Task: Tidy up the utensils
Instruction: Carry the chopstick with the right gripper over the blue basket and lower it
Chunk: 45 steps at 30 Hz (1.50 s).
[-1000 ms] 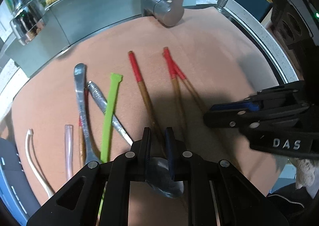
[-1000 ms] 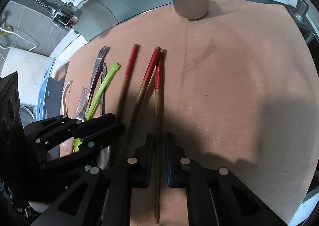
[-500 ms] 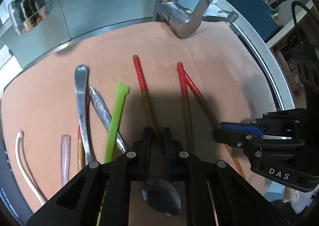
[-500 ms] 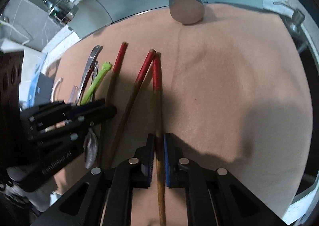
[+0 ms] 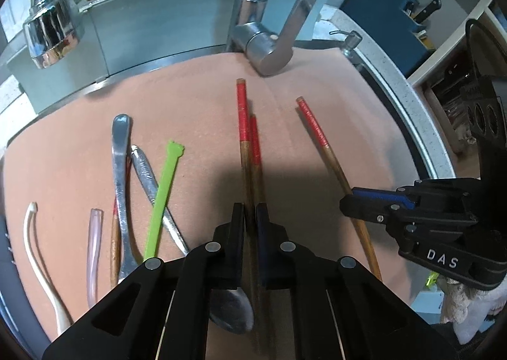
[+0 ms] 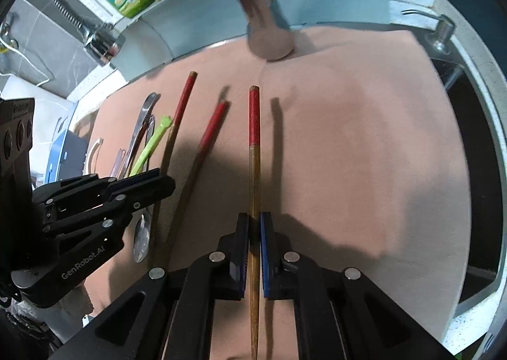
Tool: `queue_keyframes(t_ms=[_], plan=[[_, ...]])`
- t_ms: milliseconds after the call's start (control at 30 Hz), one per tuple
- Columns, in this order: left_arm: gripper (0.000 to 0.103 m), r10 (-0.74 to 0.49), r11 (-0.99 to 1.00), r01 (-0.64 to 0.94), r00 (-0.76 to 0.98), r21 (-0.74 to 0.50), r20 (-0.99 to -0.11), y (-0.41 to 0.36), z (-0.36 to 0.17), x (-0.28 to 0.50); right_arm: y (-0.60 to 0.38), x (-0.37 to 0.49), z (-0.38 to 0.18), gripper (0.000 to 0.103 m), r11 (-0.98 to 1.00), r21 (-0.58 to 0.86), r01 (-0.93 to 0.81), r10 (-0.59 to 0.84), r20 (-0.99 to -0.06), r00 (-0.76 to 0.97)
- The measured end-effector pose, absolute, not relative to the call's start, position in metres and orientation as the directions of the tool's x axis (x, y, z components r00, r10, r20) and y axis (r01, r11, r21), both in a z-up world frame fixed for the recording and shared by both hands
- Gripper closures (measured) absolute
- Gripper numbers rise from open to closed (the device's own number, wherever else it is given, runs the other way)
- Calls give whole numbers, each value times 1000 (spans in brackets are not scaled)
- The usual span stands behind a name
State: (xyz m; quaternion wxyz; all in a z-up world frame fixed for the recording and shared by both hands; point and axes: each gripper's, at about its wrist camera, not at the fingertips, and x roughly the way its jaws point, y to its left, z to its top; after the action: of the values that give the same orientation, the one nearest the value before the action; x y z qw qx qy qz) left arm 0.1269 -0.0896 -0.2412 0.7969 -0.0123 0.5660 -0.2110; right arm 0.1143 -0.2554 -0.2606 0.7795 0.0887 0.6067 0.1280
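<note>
The right gripper (image 6: 253,234) clamps the bare wooden shaft of a red-wrapped chopstick (image 6: 254,150), raised clear of its shadow on the pink mat (image 6: 364,153); its near end runs out of frame. The left gripper (image 5: 250,222) has just been closing and now pinches a second chopstick (image 5: 243,138), a third (image 5: 254,150) lying close alongside. A metal spoon (image 5: 233,312) sits half hidden under its jaws. Farther left lie a green utensil (image 5: 163,188), two metal handles (image 5: 120,169) and pale, hard-to-identify pieces.
</note>
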Motion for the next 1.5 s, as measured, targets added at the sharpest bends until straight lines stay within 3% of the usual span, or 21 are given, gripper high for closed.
queue_keyframes(t_ms=[500, 833, 1167, 1500], plan=[[98, -386, 906, 318, 353, -279, -852, -82, -197, 118, -257, 100, -199, 97, 942, 301, -148, 335, -867, 369], [98, -363, 927, 259, 436, -271, -824, -36, -168, 103, -201, 103, -172, 97, 908, 338, -249, 413, -825, 385], [98, -288, 956, 102, 508, -276, -812, 65, -154, 76, -92, 112, -173, 97, 791, 516, -327, 597, -768, 232], [98, -183, 957, -97, 533, -274, -826, 182, -162, 49, 30, 119, -187, 97, 725, 566, -393, 651, -749, 122]])
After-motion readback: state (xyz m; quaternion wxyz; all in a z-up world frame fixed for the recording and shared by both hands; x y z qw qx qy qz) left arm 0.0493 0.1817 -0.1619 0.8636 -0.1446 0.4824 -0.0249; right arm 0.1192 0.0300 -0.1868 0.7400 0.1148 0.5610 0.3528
